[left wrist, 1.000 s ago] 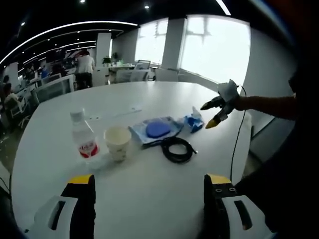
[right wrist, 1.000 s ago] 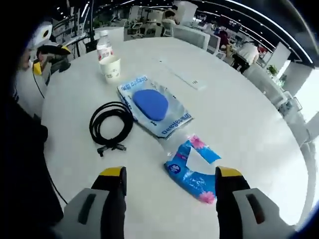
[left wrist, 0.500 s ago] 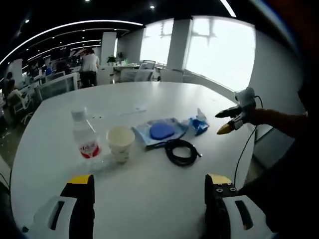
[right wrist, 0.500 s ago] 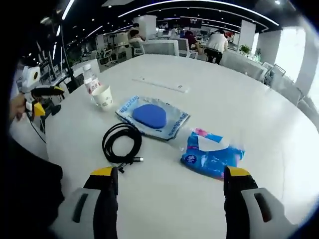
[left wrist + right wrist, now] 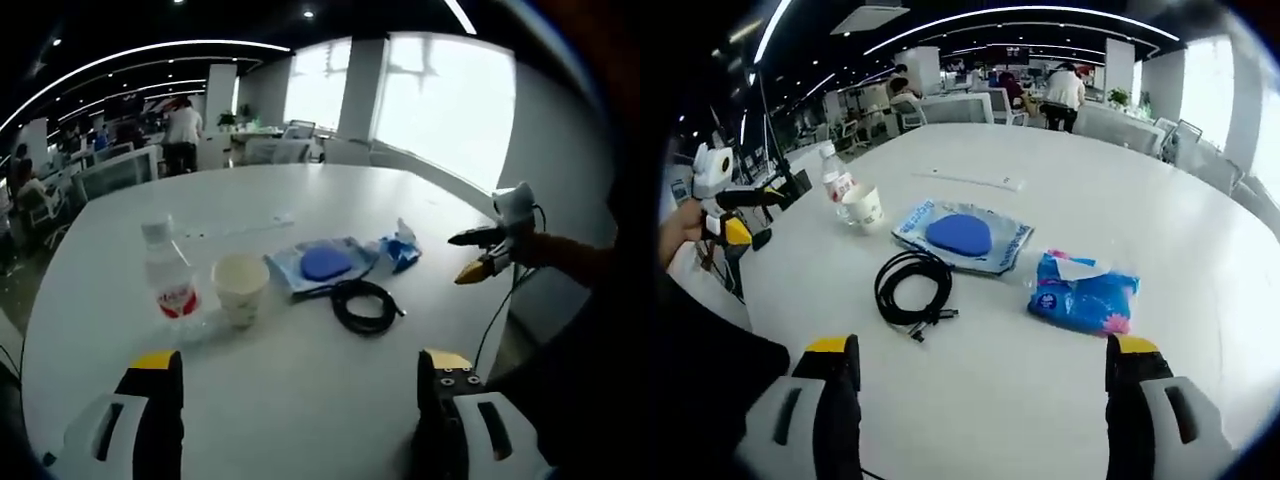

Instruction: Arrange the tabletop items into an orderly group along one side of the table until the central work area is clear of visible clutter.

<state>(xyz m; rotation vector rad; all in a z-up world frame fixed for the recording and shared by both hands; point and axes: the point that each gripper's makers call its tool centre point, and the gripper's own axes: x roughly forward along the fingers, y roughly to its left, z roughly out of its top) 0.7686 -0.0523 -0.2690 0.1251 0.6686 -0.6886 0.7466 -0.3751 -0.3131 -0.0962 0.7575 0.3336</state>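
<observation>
Meanwhile the white table (image 5: 330,400) carries all its clutter untouched near the middle: the blue-disc pouch (image 5: 962,236), the blue tissue pack (image 5: 1083,295), the coiled black cable (image 5: 915,292), the paper cup (image 5: 240,287) and, just beside it, the water bottle (image 5: 168,274). The right gripper (image 5: 980,380) has backed off from the tissue pack since a second ago and hangs wide open, empty. The left gripper (image 5: 297,392) is equally spread and empty. Sorting has apparently not begun.

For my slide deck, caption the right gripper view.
Open tool facing coiled cable, tissue pack, blue pouch.
</observation>
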